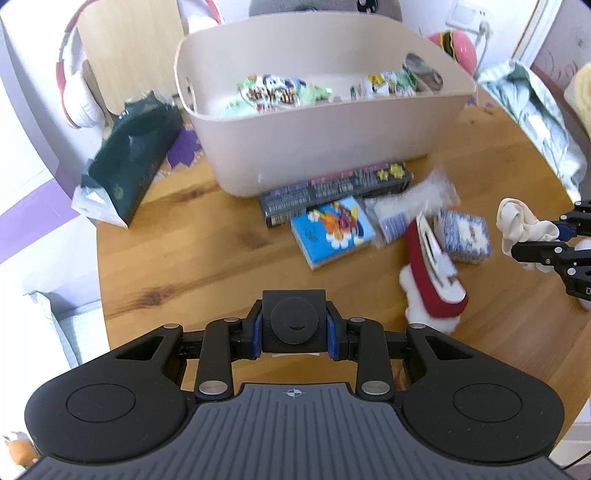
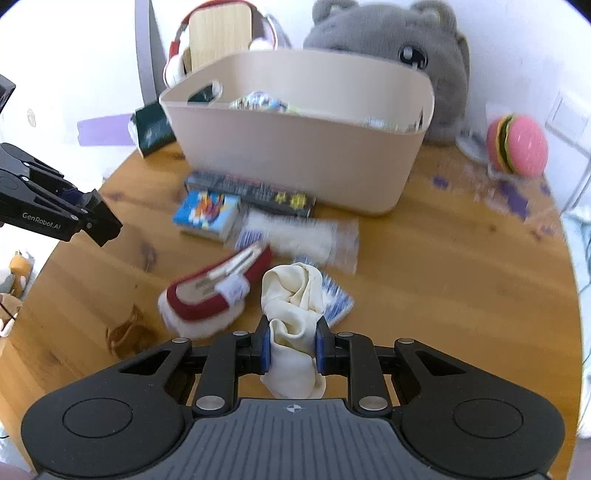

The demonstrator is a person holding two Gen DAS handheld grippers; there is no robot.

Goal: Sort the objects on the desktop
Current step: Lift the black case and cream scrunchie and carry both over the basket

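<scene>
My left gripper (image 1: 294,325) is shut on a black square block (image 1: 294,320) above the near part of the round wooden table (image 1: 177,236). My right gripper (image 2: 293,349) is shut on a crumpled cream cloth (image 2: 291,295), held above the table; the cloth also shows in the left wrist view (image 1: 524,223). A beige bin (image 1: 325,140) with snack packets inside stands at the back. In front of it lie a long dark box (image 1: 332,188), a blue cartoon packet (image 1: 332,230), a white clear bag (image 1: 413,206), a blue-white patterned pack (image 1: 467,236) and a red-and-white slipper (image 1: 436,280).
A dark green pouch (image 1: 125,166) lies left of the bin. A grey plush toy (image 2: 388,33) sits behind the bin. A pink burger toy (image 2: 517,147) is at the back right. A pale green bag (image 1: 532,114) lies at the table's right edge.
</scene>
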